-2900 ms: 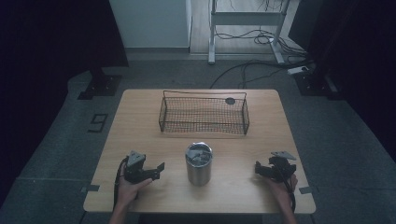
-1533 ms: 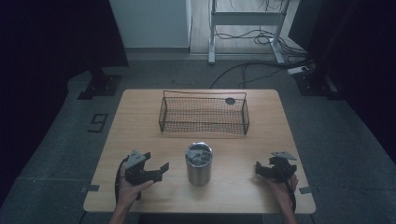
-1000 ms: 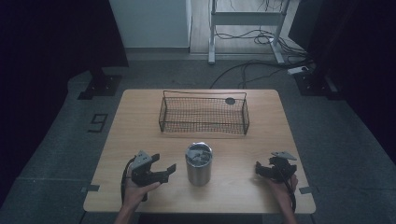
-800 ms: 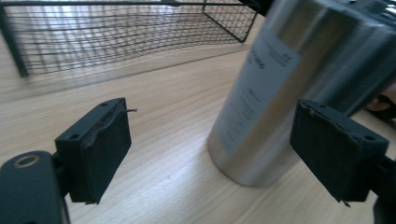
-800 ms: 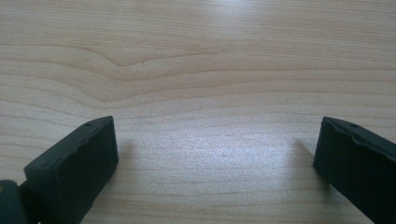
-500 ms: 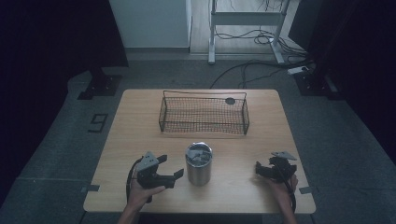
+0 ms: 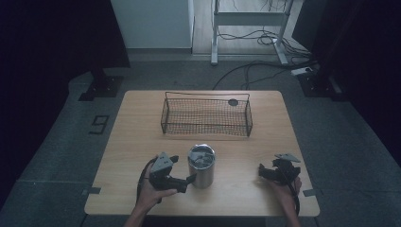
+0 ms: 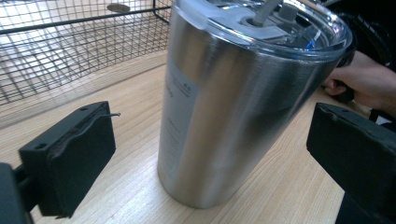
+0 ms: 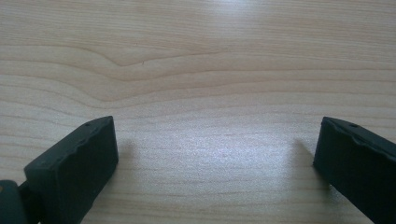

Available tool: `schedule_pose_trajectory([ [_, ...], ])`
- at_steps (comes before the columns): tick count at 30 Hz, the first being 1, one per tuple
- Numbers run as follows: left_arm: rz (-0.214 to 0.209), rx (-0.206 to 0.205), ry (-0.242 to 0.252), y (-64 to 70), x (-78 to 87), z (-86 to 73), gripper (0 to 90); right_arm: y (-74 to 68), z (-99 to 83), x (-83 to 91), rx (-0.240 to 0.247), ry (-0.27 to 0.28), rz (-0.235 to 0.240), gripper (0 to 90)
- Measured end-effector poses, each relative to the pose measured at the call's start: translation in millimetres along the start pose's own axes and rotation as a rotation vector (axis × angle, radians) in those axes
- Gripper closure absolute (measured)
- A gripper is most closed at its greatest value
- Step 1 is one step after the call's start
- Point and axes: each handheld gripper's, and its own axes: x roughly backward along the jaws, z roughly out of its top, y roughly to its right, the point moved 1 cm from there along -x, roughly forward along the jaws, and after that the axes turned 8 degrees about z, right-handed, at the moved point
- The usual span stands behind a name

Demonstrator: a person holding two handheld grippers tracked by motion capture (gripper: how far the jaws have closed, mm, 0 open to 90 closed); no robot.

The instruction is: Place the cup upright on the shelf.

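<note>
Standing upright near the counter's (image 7: 132,142) front edge: steel tumbler (image 7: 201,166), brushed silver, tapered, clear lid. Left gripper (image 7: 182,176) just beside it, jaws spread either side, not touching. Right gripper (image 7: 263,172) near front right corner, jaws spread.

A steel tumbler (image 7: 201,166) stands upright on the desk (image 7: 132,137), the left gripper (image 7: 182,174) just beside it, the right gripper (image 7: 261,172) well apart, a wire basket (image 7: 206,115) behind.

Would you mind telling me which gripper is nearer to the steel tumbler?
Left. The left gripper is right beside the steel tumbler, open fingers facing it; the right gripper sits well off to its right.
</note>
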Motion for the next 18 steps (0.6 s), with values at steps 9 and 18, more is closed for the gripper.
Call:
schedule_pose_trajectory([
  [9,0.010,-0.023,-0.008,8.2,-12.1,5.8,0.0,0.1,0.0,0.0,0.000,0.000,0.000,0.0],
  [18,0.017,-0.043,-0.002,16.4,-22.4,11.4,0.0,-0.1,0.0,0.0,-0.002,0.000,0.000,0.0],
])
